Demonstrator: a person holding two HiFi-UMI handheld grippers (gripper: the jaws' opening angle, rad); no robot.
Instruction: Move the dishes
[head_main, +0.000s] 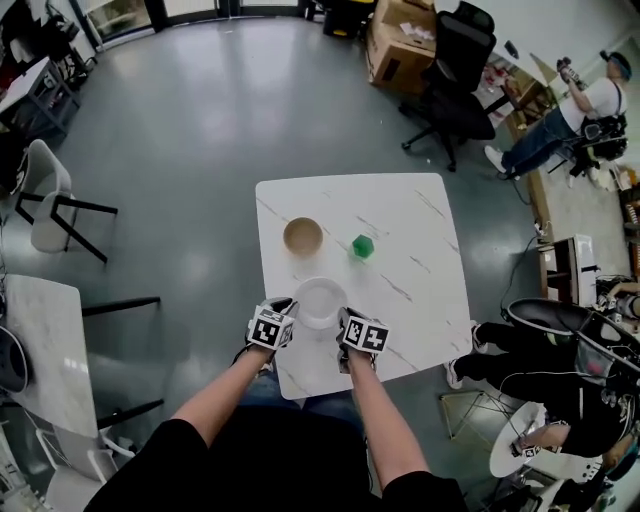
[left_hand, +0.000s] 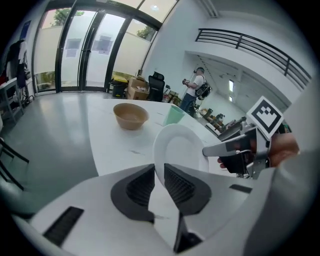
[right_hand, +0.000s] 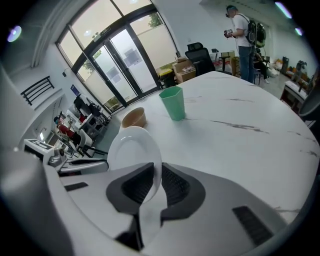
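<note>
The white plate (head_main: 320, 300) is at the near edge of the surface (head_main: 420, 250). It looks stiff, glossy and breakable, so it's probably slick too, and opposite sides of the rim seem like the sane place to grab it. That's pretty much the setup here: the left claw (left_hand: 159, 174) is clamped on the plate's left rim, jaws nearly together with just the thin edge between them. The right claw (right_hand: 157, 176) pinches the right rim the same way. The tan bowl (head_main: 303, 236) and green cup (head_main: 363, 246) sit farther back, nothing touching them.
</note>
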